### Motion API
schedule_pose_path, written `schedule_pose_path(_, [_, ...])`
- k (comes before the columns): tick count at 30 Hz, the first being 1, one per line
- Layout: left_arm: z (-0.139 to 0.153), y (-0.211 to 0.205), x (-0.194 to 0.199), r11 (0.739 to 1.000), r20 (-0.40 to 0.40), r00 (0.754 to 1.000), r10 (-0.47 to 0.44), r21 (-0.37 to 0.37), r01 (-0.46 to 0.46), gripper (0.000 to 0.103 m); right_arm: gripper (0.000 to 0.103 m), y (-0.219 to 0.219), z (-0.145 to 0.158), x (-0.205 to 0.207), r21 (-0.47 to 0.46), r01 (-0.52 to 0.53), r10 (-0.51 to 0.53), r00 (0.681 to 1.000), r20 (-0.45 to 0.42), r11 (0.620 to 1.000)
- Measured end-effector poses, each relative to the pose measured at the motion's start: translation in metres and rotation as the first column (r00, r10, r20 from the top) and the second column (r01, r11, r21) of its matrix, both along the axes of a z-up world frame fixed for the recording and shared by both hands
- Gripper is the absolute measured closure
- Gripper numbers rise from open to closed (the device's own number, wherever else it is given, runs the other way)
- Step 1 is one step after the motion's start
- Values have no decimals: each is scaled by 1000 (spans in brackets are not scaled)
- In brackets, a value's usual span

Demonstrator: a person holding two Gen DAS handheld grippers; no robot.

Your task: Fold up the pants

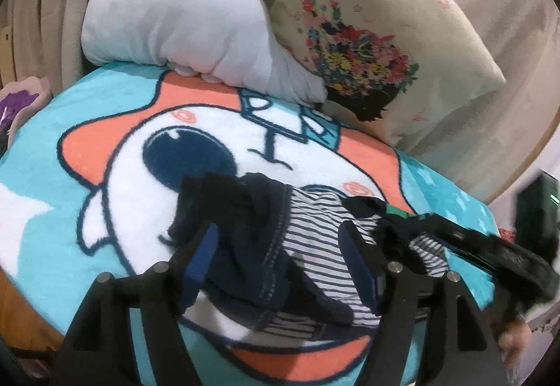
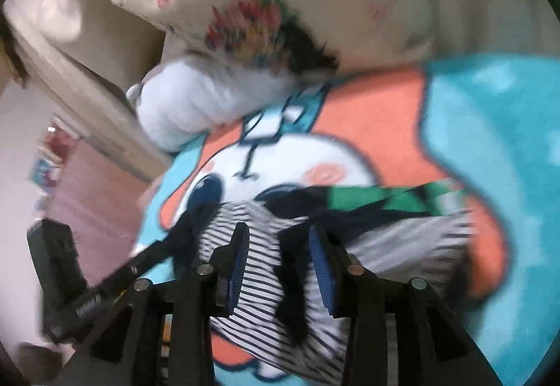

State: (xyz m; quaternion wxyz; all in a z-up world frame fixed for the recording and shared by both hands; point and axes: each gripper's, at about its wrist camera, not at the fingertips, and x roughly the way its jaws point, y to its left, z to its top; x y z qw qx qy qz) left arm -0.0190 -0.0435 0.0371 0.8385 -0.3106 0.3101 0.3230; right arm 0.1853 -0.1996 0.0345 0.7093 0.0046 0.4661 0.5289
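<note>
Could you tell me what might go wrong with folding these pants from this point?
The striped pants lie bunched between the open pads of the left gripper and right gripper, so a regrasp may catch several layers. The fleece blanket underneath could get pinched too. Both grippers work close together and might collide.

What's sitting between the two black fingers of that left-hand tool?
The striped pants. In the left wrist view, their navy-trimmed cloth lies bunched in the gap of the left gripper, on the cartoon blanket; the pads stand apart from it.
</note>
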Motion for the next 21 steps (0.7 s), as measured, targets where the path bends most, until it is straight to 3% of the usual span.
schedule_pose_path(3, [-9,-1,7,1000,-25,1000,-15,-3,15,33,63,-23,1,0,-29,118,-115,989,97,993])
schedule_pose_path(6, [-17,-6,13,999,-64,998,-22,23,23,33,48,-37,-14,19,-58,200,-193,974,115,978])
schedule_pose_path(10, [-19,-10,15,999,-78,997,-17,48,21,33,39,-49,-33,47,-40,224,-223,975,27,974])
schedule_pose_path(13, [-19,-10,14,999,-80,997,-13,46,16,33,36,-31,-55,59,-16,117,-118,982,-144,993])
schedule_pose_path(14, [-19,-11,14,999,-80,997,-10,45,14,33,35,-33,-53,57,20,121,-118,986,-121,992])
schedule_pose_path(15, [-19,-12,13,999,-78,997,-8,43,11,33,37,-29,-54,55,20,104,-101,987,-125,994])
schedule_pose_path(18, [-17,-12,12,999,-83,997,6,49,-2,33,79,-31,-53,56,47,87,-77,980,-186,995])
schedule_pose_path(21, [-17,-13,13,999,-86,996,17,50,-12,33,85,-42,-44,56,56,130,-121,982,-143,990])
